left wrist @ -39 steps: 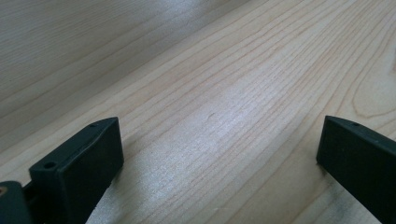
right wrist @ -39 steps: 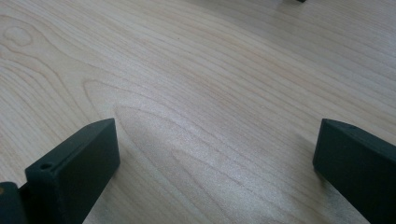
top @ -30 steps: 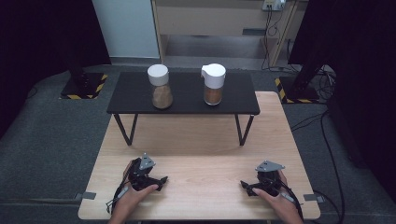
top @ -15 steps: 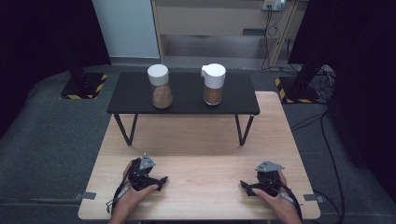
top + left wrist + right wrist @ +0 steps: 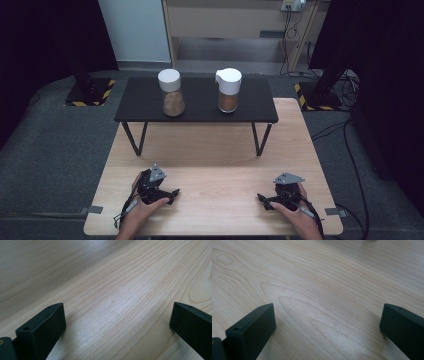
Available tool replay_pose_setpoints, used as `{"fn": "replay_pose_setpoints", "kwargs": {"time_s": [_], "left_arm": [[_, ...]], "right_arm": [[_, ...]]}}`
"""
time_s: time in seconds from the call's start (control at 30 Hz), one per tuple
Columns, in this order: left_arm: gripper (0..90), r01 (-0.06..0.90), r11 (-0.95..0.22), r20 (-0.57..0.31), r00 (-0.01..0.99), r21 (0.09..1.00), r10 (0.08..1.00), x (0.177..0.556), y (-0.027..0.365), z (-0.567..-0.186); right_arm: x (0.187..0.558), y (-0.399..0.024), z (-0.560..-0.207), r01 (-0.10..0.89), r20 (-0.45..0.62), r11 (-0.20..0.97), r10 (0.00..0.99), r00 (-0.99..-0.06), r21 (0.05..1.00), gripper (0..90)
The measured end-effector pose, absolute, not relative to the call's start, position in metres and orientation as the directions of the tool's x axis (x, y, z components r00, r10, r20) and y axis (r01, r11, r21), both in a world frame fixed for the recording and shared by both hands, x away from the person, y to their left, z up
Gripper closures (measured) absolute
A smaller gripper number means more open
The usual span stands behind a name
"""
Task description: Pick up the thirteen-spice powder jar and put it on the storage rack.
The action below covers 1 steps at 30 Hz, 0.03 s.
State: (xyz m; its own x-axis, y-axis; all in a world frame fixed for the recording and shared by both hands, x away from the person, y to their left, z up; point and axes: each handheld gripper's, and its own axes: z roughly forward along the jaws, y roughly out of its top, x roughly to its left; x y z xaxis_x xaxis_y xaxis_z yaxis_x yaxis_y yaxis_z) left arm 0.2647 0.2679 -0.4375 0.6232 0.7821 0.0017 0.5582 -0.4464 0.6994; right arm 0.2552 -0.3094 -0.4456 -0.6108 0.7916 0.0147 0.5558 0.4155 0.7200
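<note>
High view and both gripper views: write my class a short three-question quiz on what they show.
1. True or false: the left gripper holds a jar.
2. What do the two jars stand on? A) the wooden table B) the black shelf C) the floor
3. How do the jaws of the right gripper stand?

Key
1. False; its jaws are apart over the bare wooden table.
2. B; the round-lidded jar and the spouted jar stand on the black shelf.
3. Open, nothing between them.

Two white-capped jars (image 5: pixel 173 93) (image 5: pixel 228 90), one black shelf (image 5: pixel 145 100), one wooden table (image 5: pixel 215 165), two claws (image 5: pixel 173 194) (image 5: pixel 262 200)
</note>
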Motion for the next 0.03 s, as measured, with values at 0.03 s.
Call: {"fn": "replay_pose_setpoints", "kwargs": {"time_s": [0.03], "left_arm": [[0.0, 0.558, -0.447, 0.002, 0.623, 0.699, 0.782, 0.2648, 0.2679, -0.4374]], "right_arm": [[0.2552, -0.3093, -0.4457, 0.555, 0.014, 0.416, 0.792, -0.611, 0.72, 1.3]]}}
